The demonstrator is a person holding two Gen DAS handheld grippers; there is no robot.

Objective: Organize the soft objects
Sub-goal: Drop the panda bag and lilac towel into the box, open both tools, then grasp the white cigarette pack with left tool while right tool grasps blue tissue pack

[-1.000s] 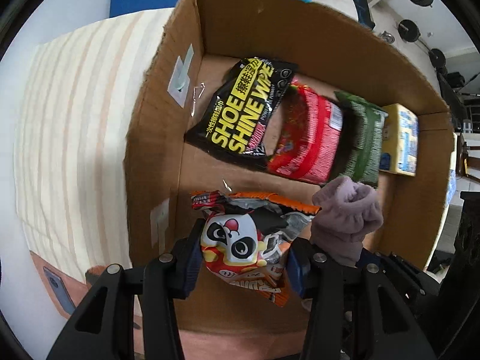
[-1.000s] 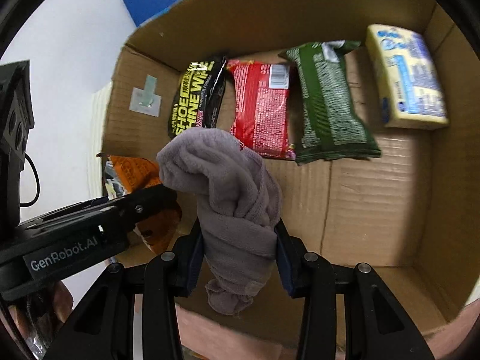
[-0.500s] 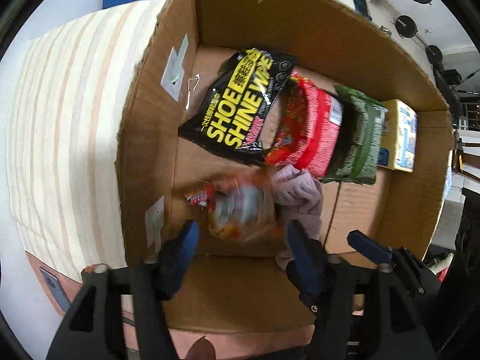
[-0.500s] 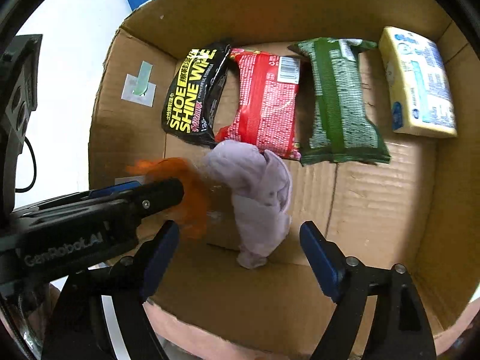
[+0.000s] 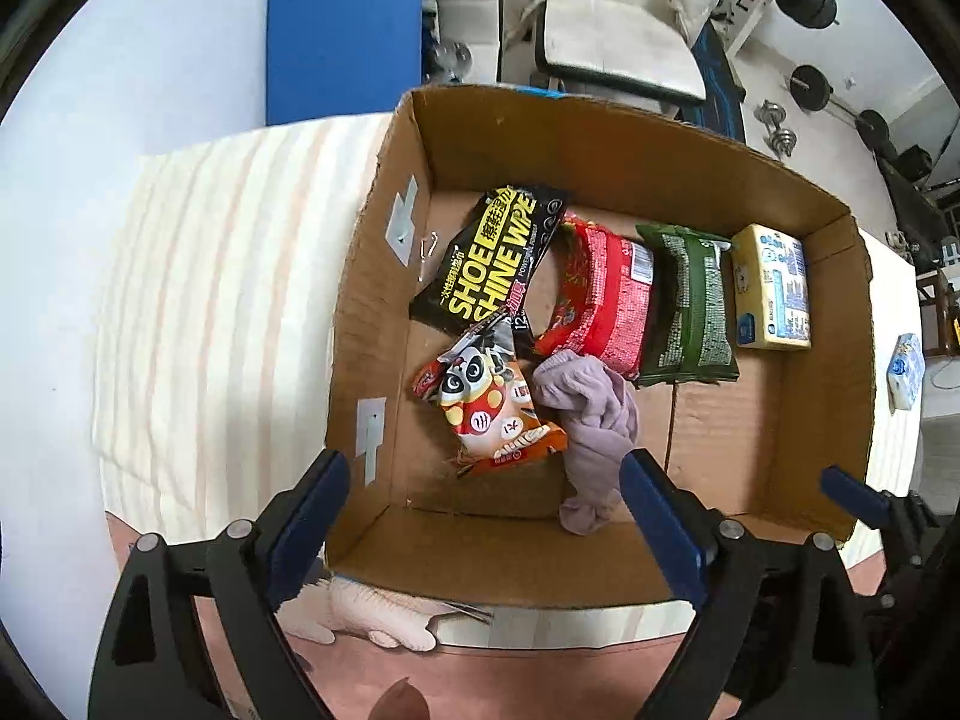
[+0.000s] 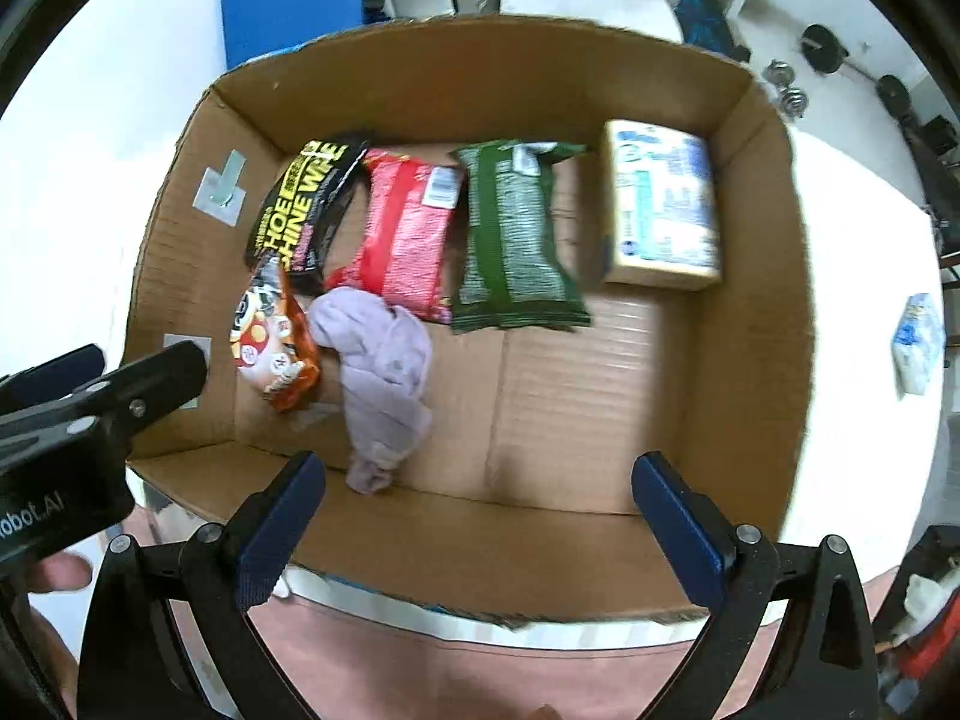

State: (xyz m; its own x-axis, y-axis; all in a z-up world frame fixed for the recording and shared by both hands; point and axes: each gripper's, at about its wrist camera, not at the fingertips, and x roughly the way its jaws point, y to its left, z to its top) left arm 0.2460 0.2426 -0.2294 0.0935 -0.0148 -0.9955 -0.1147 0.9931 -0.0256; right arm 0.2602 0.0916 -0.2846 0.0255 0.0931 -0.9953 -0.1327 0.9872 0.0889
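An open cardboard box (image 5: pixel 600 138) (image 6: pixel 750 396) holds a black shoe-wipe pack (image 5: pixel 489 261) (image 6: pixel 300 210), a red pack (image 5: pixel 603 300) (image 6: pixel 408 234), a green pack (image 5: pixel 690 306) (image 6: pixel 510 246) and a yellow tissue pack (image 5: pixel 771 288) (image 6: pixel 660 204) in a row. In front of them lie an orange panda snack bag (image 5: pixel 486 408) (image 6: pixel 270 342) and a lilac sock (image 5: pixel 591 426) (image 6: pixel 384 366). My left gripper (image 5: pixel 486 525) is open and empty above the box's near wall. My right gripper (image 6: pixel 480 516) is open and empty, also above the near wall.
The box stands on a striped cloth (image 5: pixel 210 300) over a white table. A small tissue pack (image 5: pixel 906 369) (image 6: pixel 918 342) lies on the table right of the box. A blue board (image 5: pixel 342 30) and chairs stand behind. The left gripper's body (image 6: pixel 78 420) shows at left.
Both grippers opened and let go: the panda snack bag and the lilac sock dropped into the box. Both grippers have since pulled back and up from the box.
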